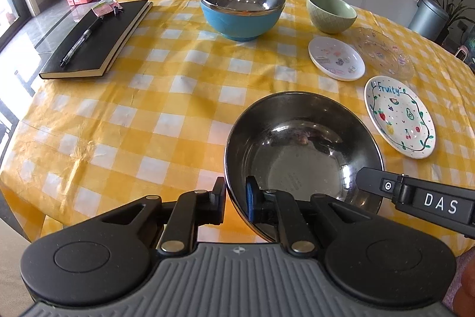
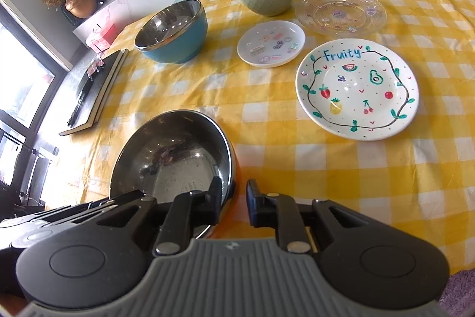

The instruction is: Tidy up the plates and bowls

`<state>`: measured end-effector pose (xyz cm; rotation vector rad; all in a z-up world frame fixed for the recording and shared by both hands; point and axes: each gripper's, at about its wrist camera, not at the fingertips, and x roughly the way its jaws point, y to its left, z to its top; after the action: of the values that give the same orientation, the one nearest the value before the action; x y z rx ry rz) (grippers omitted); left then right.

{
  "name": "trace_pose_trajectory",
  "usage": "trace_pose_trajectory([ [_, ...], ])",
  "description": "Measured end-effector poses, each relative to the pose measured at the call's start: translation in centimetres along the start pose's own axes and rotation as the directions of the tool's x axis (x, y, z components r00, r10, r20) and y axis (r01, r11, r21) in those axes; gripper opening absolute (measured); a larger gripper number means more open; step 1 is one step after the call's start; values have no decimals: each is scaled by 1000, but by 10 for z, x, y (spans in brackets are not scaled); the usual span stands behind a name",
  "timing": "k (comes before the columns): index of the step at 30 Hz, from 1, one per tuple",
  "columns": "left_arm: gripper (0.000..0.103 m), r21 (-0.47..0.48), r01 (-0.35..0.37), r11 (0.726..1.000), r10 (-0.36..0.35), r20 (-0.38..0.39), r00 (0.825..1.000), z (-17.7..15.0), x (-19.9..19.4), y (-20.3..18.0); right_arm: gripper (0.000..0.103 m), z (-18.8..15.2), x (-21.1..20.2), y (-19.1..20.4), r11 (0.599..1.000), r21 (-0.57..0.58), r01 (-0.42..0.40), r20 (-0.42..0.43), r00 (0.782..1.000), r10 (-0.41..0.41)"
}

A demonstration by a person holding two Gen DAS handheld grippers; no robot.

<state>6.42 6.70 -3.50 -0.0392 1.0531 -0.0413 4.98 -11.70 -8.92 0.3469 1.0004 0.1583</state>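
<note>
A round tabletop [image 1: 124, 121] under a yellow-and-white checked cloth carried three bowls and three plates, all standing apart; none had yet been stacked, so the sorting looked barely begun.

The bowls: a steel bowl [image 1: 299, 144] nearest the camera, a larger blue bowl [image 1: 241, 9] with a steel lining at the far side, and a small green bowl [image 1: 331, 12] to its right. The plates lay in a loose group on the right: a small white plate [image 2: 270, 43] with little stickers, a clear glass plate [image 2: 340, 11] beyond it, and a bigger white plate [image 2: 357, 89] painted with fruit and the word "Fruity".

Both grippers were at the steel bowl. The left gripper [image 1: 235, 199] straddled the bowl's near rim, one finger outside and one inside, the gap narrow; whether the pads were actually pressing the wall could not be told. The right gripper [image 2: 234, 202] straddled the rim on the bowl's right side in the same way, and a small gap showed beside its outer finger, so its hold seemed loose or released.

Left to do, as a judgement: nest the bowls together and pile the plates.

Off to the left lay one black notebook [image 1: 98, 39] with one pen [image 1: 81, 42] on top, not part of the job.
</note>
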Motion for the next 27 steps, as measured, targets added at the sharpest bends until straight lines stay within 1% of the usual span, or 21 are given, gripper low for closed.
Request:
trace_pose_trajectory([
  [2,23,-7,6,1000,-6,-4,1000,1,0,1,22,0,0,1,1000,-10,11,4,1000,-11],
  [3,24,-10,9,1000,-9,-3,1000,1,-1,1,23,0,0,1,1000,-15,15,7,1000,-15],
  [5,32,-7,9,1000,-9,-1,1000,2,-2,1,36,0,-2,2,1000,-26,16,18,1000,-16],
  [7,37,-1,9,1000,-9,7,1000,2,-4,1,42,1,-6,4,999,-44,16,41,999,-14],
  [8,38,1,11,1000,-11,12,1000,2,-6,0,47,1,-8,5,998,-52,19,56,998,-16],
  [11,38,-2,10,1000,-10,29,1000,3,-11,1,55,3,-16,8,996,-85,38,113,993,-28],
  [12,38,-2,10,1000,-10,37,999,4,-14,2,56,3,-19,9,995,-93,41,129,991,-28],
  [15,38,-6,16,1000,-15,63,998,7,-21,4,61,5,-26,11,994,-110,27,172,985,-7],
  [17,38,-5,21,1000,-20,80,997,9,-26,5,69,7,-30,13,992,-124,23,188,982,1],
  [21,38,16,26,1000,-27,96,995,17,-30,7,71,13,-33,16,988,-148,29,207,978,2],
  [27,38,96,19,995,-30,114,993,35,-34,7,71,26,-36,24,977,-214,20,214,976,27],
])
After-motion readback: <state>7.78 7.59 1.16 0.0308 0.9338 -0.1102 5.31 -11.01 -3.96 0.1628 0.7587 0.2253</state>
